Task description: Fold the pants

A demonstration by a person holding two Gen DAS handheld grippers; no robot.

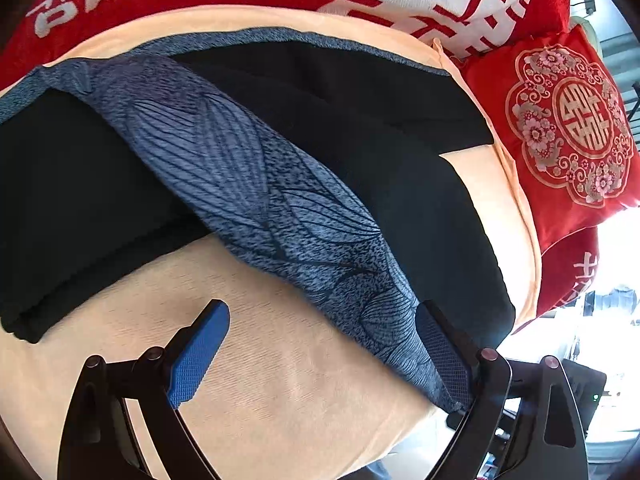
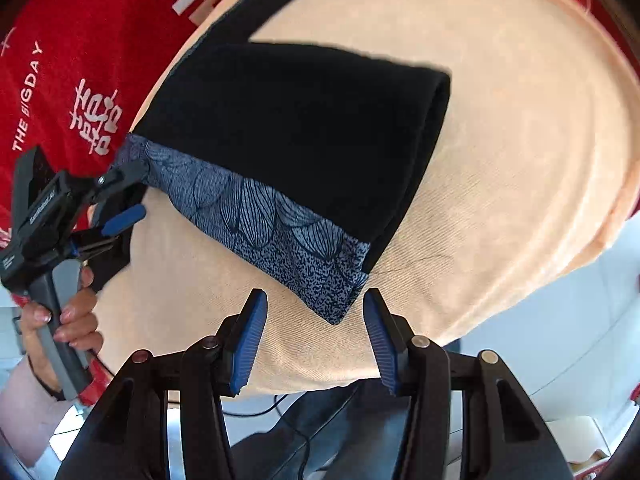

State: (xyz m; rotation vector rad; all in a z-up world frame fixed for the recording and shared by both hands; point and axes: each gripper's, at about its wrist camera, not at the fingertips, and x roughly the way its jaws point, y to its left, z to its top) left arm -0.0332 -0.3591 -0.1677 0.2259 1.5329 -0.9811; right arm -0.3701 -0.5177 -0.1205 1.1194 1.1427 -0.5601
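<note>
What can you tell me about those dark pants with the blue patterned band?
The pants look like soft black knit, with a grey-blue waistband printed in leaf veins and speckles. They lie folded, layers stacked, on a peach cloth. Both grippers stand open at the band's two ends, neither pressing it.

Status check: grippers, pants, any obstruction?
Left gripper open, right gripper open, both empty. Pants folded on peach cushion, patterned band nearest. Nothing in the way.
</note>
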